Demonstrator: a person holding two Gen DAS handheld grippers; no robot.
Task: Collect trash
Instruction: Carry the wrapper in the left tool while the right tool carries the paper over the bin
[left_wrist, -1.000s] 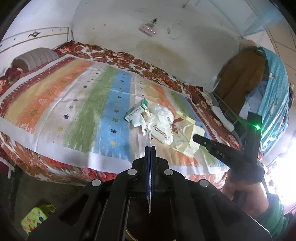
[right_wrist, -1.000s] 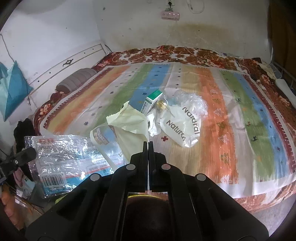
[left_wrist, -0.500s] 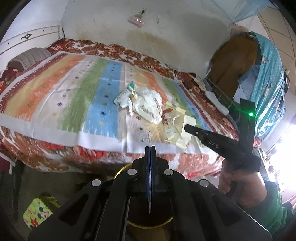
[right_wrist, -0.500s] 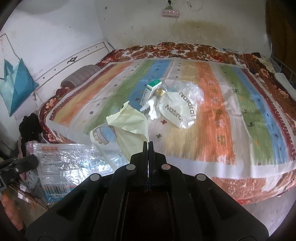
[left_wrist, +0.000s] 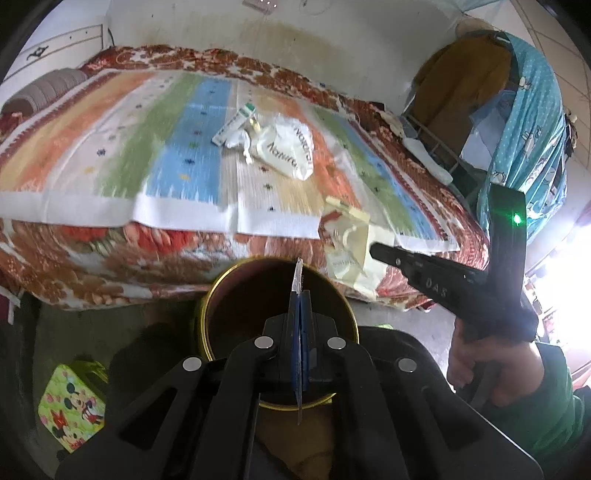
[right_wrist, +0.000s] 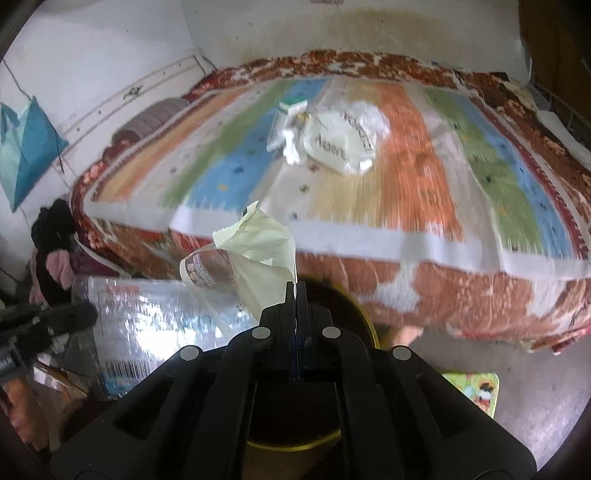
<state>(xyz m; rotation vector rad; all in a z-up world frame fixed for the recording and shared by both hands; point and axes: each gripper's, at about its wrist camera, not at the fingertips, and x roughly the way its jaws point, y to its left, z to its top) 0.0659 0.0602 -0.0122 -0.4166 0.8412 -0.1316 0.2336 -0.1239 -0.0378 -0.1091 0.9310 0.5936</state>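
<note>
My left gripper (left_wrist: 300, 295) is shut on a flat clear plastic wrapper (right_wrist: 147, 325), seen edge-on in its own view, above a round gold-rimmed bin (left_wrist: 221, 295). My right gripper (right_wrist: 295, 290) is shut on a pale yellow and clear plastic bag (right_wrist: 258, 251), which also shows in the left wrist view (left_wrist: 351, 243), just above the bin (right_wrist: 354, 306). More trash lies on the bed: a white "Natural" bag (left_wrist: 288, 151), crumpled paper (left_wrist: 240, 142) and a green-and-white box (left_wrist: 234, 123).
The bed with a striped cover (left_wrist: 166, 147) stands just beyond the bin. A green cartoon-print mat (left_wrist: 70, 402) lies on the floor at the left. Clothes hang on a rack (left_wrist: 517, 110) at the right. A grey pillow (left_wrist: 40, 92) lies at the bed's far left.
Both grippers have drawn back from the bed and lowered with their trash. The bin has come into full view beneath them.
</note>
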